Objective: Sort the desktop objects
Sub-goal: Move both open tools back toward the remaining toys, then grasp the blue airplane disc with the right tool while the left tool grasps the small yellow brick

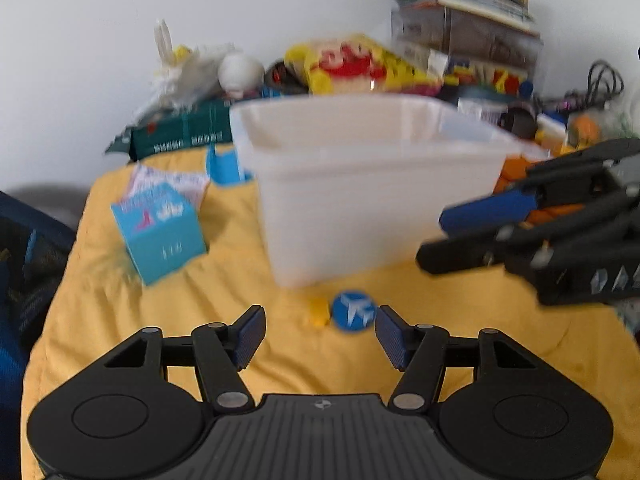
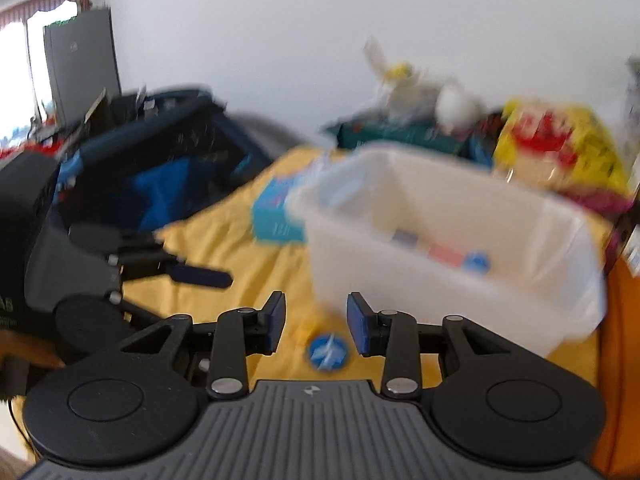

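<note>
A round blue disc with a white airplane (image 1: 354, 310) lies on the yellow cloth beside a small yellow piece (image 1: 318, 311), just in front of a white plastic bin (image 1: 360, 176). My left gripper (image 1: 320, 334) is open and empty, just short of the disc. My right gripper (image 2: 316, 322) is open and empty, above the disc (image 2: 327, 352); it also shows in the left wrist view (image 1: 440, 236) at the right. The bin (image 2: 452, 236) holds small blue and red pieces (image 2: 460, 258).
A light blue box (image 1: 160, 232) stands left of the bin. A dark green book (image 1: 180, 136), snack bags (image 1: 352, 64), stacked boxes (image 1: 468, 36) and cables crowd the back. A dark blue chair (image 2: 160, 160) stands off the table's left edge.
</note>
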`<state>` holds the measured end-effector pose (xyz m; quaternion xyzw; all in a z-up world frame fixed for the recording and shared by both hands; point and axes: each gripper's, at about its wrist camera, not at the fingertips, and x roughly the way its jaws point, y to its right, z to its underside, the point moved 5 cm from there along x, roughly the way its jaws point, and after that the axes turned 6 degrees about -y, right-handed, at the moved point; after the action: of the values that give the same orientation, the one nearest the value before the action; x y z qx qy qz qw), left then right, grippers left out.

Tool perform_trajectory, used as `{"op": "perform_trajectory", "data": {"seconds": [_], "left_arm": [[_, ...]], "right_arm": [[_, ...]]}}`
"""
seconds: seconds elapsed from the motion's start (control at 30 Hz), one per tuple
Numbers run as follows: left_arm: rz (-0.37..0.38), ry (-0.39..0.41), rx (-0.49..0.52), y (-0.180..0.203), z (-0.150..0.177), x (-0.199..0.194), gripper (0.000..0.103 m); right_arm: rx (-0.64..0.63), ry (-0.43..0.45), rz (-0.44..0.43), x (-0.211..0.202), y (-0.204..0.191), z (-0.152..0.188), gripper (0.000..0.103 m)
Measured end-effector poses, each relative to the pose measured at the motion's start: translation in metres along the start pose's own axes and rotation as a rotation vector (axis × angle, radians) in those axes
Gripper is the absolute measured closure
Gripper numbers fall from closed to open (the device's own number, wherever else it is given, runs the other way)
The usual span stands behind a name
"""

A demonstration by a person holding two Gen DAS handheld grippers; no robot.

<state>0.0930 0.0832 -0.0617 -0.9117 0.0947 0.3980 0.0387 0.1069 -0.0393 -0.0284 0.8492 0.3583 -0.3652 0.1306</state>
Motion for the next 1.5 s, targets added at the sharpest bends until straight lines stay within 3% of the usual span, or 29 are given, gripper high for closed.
{"op": "perform_trajectory", "data": {"seconds": [0.23, 0.5, 0.67, 0.77, 1.0, 1.07, 1.17, 1.27, 1.4, 1.5], "left_arm": [[0.014, -0.091, -0.024, 0.001, 0.026, 0.023, 0.044], [-0.012, -0.095, 0.000, -0.005, 0.033, 0.027, 0.044], [-0.006, -0.100, -0.008, -0.009, 0.033, 0.032, 0.044], [-0.003, -0.101, -0.003, -0.008, 0.030, 0.038, 0.044], [0.025, -0.083, 0.033, 0.005, 0.007, 0.061, 0.044], [0.031, -0.079, 0.018, 0.005, 0.000, 0.069, 0.047], [0.044, -0.093, -0.009, 0.004, -0.009, 0.082, 0.060], [0.043, -0.114, -0.028, 0.001, -0.009, 0.090, 0.086], [0.076, -0.116, 0.001, 0.005, -0.004, 0.082, 0.086], [0.110, -0.073, 0.066, 0.017, -0.005, 0.055, 0.086]], "right_arm": [[0.003, -0.087, 0.049, 0.045, 0.002, 0.031, 0.065], [-0.002, -0.148, 0.075, 0.086, 0.003, 0.026, 0.066], [0.059, -0.143, 0.113, 0.104, 0.009, 0.027, 0.057], [0.083, -0.138, 0.089, 0.103, 0.014, 0.028, 0.062], [0.127, -0.124, 0.151, 0.056, 0.037, 0.042, 0.061], [0.139, -0.128, 0.185, 0.043, 0.046, 0.050, 0.061], [0.202, -0.136, 0.198, 0.033, 0.059, 0.063, 0.061], [0.237, -0.147, 0.208, 0.028, 0.063, 0.074, 0.061], [0.280, -0.140, 0.190, 0.024, 0.065, 0.080, 0.061], [0.286, -0.122, 0.193, 0.021, 0.065, 0.077, 0.061]]}}
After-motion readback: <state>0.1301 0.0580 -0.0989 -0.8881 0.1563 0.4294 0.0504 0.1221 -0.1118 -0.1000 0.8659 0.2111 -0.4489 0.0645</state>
